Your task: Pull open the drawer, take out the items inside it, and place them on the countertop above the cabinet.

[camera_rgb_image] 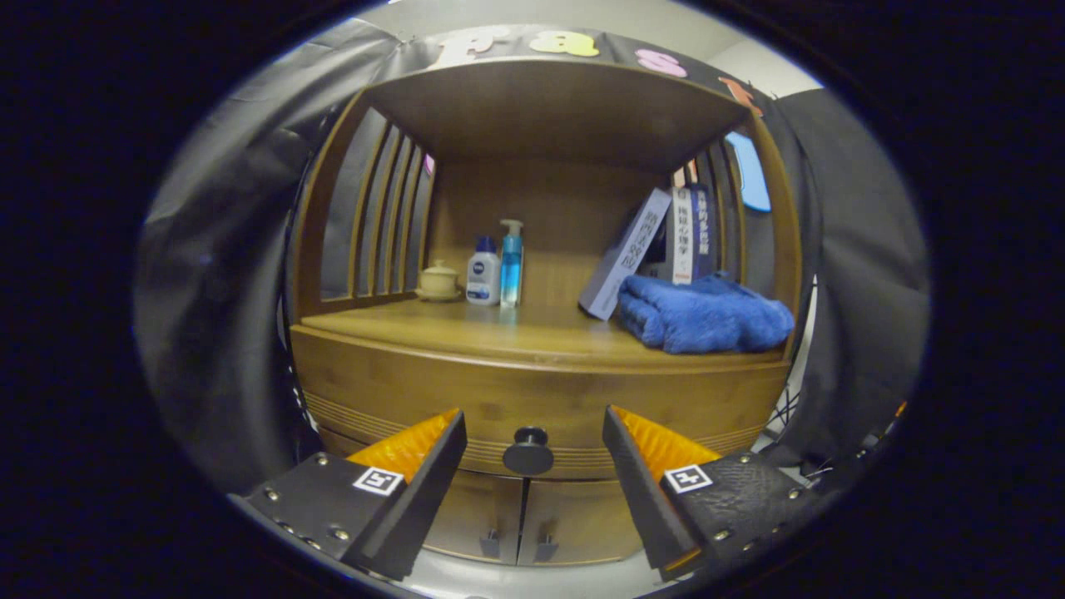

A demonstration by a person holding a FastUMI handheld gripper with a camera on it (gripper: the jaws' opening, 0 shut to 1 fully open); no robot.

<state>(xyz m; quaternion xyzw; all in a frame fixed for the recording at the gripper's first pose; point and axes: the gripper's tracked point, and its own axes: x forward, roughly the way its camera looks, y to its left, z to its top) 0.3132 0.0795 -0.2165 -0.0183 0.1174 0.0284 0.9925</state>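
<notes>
Round brand logo on white lotion bottle (482, 279) too small to read, book spines (691, 233) printed, illegible, square markers on gripper (532, 428), jaws apart.

Gripper camera faces cabinet (532, 374) head-on, near, drawer height.

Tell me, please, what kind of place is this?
Probably a mock home corner set up for recording. A wooden cabinet holds household things: a folded blue towel, books, a pump bottle. Black cloth hangs around it. The open gripper faces the closed drawer's knob.
</notes>
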